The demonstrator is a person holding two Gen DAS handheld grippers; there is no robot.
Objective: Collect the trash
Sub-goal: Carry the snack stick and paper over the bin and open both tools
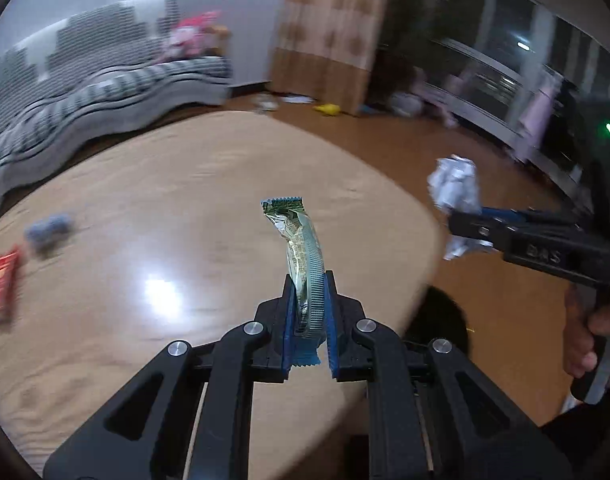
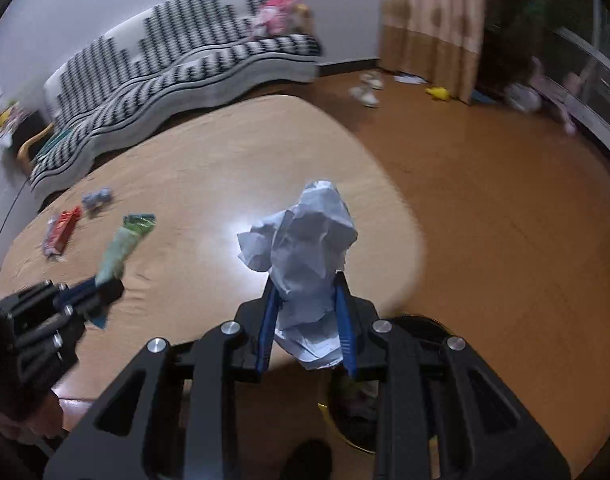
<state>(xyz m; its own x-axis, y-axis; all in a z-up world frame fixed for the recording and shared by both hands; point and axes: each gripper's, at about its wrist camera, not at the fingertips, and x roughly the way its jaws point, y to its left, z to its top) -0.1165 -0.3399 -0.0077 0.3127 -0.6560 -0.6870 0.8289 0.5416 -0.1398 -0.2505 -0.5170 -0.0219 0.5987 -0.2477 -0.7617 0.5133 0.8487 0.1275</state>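
Left gripper (image 1: 310, 312) jaws clench a wrapper (image 1: 301, 256), right gripper (image 2: 307, 320) jaws clench paper (image 2: 305, 248); red pack (image 2: 61, 230) and a wad (image 2: 97, 197) wait at 10 o'clock on the surface (image 2: 225, 152).

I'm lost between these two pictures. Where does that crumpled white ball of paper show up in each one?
Left wrist view: the crumpled white paper ball sits at right, pinched by the right gripper, off the table edge.
Right wrist view: the same ball fills the centre, between the blue pads.
Shared landmark: the flat red snack wrapper lying on the round wooden table.
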